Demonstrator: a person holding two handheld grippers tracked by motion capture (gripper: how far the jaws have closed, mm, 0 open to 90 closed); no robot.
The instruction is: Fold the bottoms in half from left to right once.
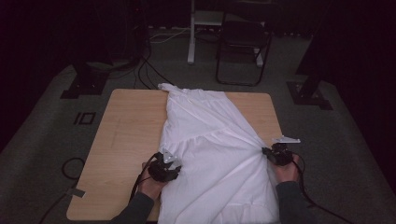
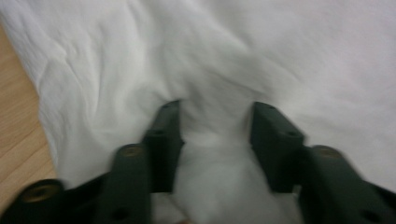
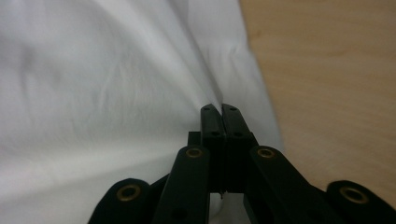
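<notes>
White crumpled cotton garment [image 1: 215, 154], centre of pale wooden bench [image 1: 126, 140]; right gripper [image 1: 270, 152] fingers pinching fabric, left gripper [image 1: 175, 164] fingers parted over fabric; black chair [image 1: 243, 42] upper centre.

No readable text or labels anywhere.

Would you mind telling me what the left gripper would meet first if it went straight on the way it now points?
Most likely the white garment: the left gripper has its jaws apart with a hump of that cloth bulging between them, and more cloth lies directly ahead. Whether the pads press it is unclear.
</notes>
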